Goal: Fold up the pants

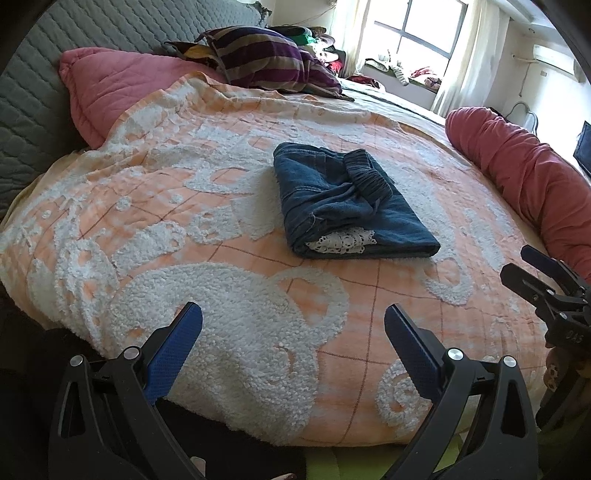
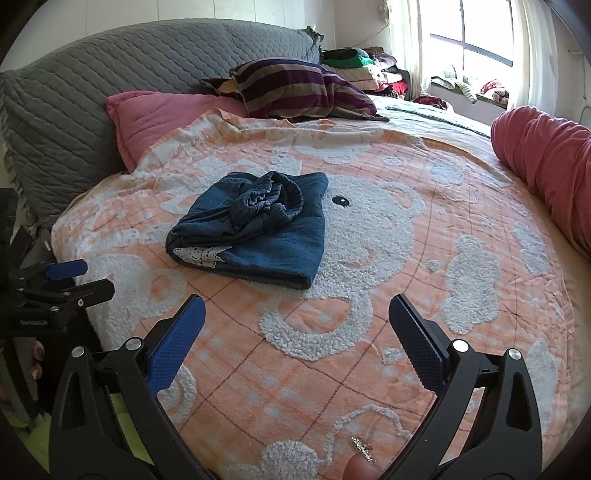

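Observation:
Dark blue pants lie folded in a compact bundle on the orange and white blanket, elastic waistband on top and a white lace trim showing at the near edge. They also show in the right wrist view. My left gripper is open and empty, held back near the bed's front edge, well short of the pants. My right gripper is open and empty, also short of the pants. The right gripper shows at the right edge of the left wrist view; the left gripper shows at the left edge of the right wrist view.
A pink pillow and striped pillow lie at the grey quilted headboard. A red bolster runs along the bed's right side. Piled clothes and a window are behind.

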{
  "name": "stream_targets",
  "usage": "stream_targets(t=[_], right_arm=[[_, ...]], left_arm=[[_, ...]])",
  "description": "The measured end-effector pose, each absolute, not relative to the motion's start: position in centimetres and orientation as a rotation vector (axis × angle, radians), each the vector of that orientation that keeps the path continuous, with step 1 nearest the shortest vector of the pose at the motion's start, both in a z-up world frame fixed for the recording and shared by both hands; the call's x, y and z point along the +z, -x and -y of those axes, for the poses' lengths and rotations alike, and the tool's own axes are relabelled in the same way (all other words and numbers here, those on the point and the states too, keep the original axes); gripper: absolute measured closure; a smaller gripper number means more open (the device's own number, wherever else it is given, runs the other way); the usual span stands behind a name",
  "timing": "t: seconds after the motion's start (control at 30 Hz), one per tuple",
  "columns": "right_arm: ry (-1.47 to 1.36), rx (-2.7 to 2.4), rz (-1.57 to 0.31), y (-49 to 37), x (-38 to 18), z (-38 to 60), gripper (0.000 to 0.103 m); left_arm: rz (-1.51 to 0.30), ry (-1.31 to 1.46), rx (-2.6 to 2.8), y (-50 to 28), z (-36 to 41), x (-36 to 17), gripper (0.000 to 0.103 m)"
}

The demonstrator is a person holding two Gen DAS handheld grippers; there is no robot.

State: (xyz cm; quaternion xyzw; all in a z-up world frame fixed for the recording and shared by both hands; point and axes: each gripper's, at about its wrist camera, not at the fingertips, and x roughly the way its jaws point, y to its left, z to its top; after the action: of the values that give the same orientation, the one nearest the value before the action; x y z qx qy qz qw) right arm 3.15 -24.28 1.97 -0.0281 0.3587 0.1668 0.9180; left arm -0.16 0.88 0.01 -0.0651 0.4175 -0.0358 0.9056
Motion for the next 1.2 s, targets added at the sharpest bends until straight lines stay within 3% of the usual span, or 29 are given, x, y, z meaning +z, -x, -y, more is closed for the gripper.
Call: stream_targets(t=[1.2], right_arm=[[0.056, 0.332, -0.736, -3.23, 2.22, 24.52, 0.009]], left_arm=[[-0.846, 0.100, -0.078, 0.58, -0.30, 0.88, 0.004]])
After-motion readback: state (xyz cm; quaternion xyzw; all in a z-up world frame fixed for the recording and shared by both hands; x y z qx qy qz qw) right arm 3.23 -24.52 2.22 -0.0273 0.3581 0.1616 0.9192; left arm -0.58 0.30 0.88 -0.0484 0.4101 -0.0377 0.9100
